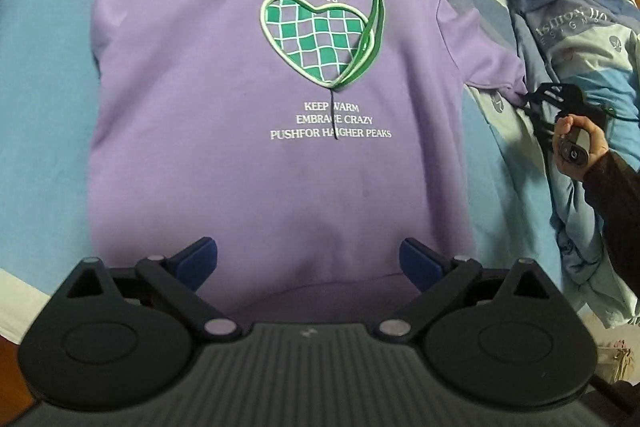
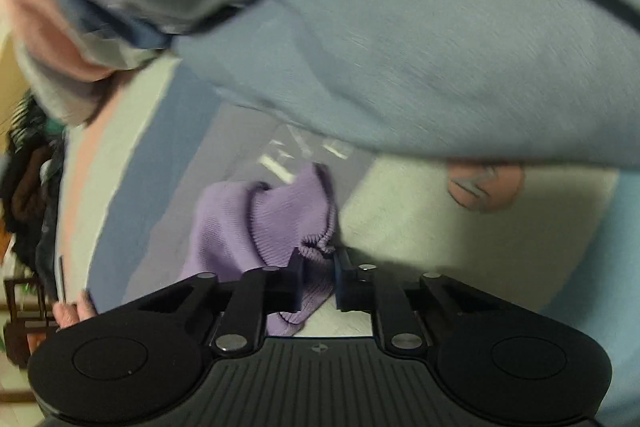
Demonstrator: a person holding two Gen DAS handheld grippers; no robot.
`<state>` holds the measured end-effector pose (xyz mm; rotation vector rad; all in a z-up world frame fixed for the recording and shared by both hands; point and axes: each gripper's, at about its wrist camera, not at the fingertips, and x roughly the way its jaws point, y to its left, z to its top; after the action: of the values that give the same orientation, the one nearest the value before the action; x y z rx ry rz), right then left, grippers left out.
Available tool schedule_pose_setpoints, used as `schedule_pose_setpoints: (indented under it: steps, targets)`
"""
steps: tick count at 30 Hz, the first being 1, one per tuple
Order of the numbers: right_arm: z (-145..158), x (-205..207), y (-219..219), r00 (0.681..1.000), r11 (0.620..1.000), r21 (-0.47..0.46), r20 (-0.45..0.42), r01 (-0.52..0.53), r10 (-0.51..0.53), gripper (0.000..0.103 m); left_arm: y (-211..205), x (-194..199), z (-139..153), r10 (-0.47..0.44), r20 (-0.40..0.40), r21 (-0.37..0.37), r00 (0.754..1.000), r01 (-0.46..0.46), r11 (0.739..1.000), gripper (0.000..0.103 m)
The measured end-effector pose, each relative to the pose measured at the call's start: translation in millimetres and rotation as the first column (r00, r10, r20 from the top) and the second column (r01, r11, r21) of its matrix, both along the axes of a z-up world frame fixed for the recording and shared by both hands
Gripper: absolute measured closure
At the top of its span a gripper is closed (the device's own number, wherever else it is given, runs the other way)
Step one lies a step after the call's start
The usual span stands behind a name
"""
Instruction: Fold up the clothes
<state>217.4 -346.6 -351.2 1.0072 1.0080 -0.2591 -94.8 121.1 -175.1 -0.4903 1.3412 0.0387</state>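
Left wrist view: the left tool [image 1: 308, 261], its fingers spread apart and holding nothing, hovers over the hem of a purple sweatshirt [image 1: 224, 163] lying flat and face-up on a striped bed sheet [image 1: 44, 75], while farther right the right tool [image 1: 538, 103] grips the sleeve's end. In the right wrist view that tool [image 2: 318, 277] is clamped on the ribbed sleeve cuff [image 2: 296, 223], beside a rumpled duvet [image 2: 420, 47]. The fabric looks soft, thick and limp, so it would likely sag; cuffs, hem and shoulders seem the surest places to hold.
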Motion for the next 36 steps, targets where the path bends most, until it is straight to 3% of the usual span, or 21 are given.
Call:
schedule_pose_setpoints:
  steps: [3,8,13,17,20,22,25,30,32,36]
  targets:
    - [41.4,-8.8,-6.8,0.996,0.996,-0.094,0.086,-0.006,0.014,0.091,-10.2,9.0,-4.2,-0.002,-0.013,-0.003,1.0,0.002,1.0,0.004]
    - [144.5,-12.5,-57.6,0.96,0.965,-0.259,0.28,0.047,0.029,0.092,-12.7,40.4,-16.4,0.017,0.014,-0.016,1.0,-0.017,1.0,0.004]
    - [173.5,6.7,-51.5,0.954,0.927,-0.371,0.257,-0.05,0.154,0.092,-14.8,39.4,-16.9,0.05,0.014,-0.052,0.999,-0.05,0.997,0.003]
    - [193.0,-7.3,9.9,0.904,0.905,-0.407,0.328,-0.127,0.275,0.092,-7.2,29.9,-14.3,0.078,0.015,-0.053,0.997,-0.077,0.996,0.003]
    - [203.1,-21.7,82.7,0.839,0.892,-0.397,0.391,-0.217,0.378,0.092,0.5,22.4,-12.5,0.104,0.019,-0.051,0.994,-0.103,0.993,0.003]
    - [204.5,-25.7,143.8,0.776,0.86,-0.401,0.412,-0.317,0.478,0.092,5.8,17.3,-11.4,0.121,0.021,-0.049,0.992,-0.12,0.992,0.003]
    - [189.9,-41.5,234.2,0.667,0.779,-0.399,0.407,-0.484,0.624,0.092,19.7,4.2,-10.5,0.169,0.028,-0.038,0.985,-0.168,0.985,0.003]
    - [132.7,-63.6,373.7,0.489,0.571,-0.48,0.297,-0.666,0.82,0.092,41.3,-19.0,-3.7,0.234,0.048,-0.017,0.971,-0.233,0.972,0.001]
    - [107.8,-70.9,411.0,0.44,0.493,-0.487,0.228,-0.721,0.868,0.092,49.6,-29.0,-1.1,0.259,0.05,-0.013,0.965,-0.259,0.966,0.001]
    - [69.3,-86.2,442.6,0.348,0.353,-0.452,0.099,-0.819,0.932,0.088,62.3,-44.2,-1.5,0.28,0.03,-0.004,0.96,-0.28,0.96,0.001]
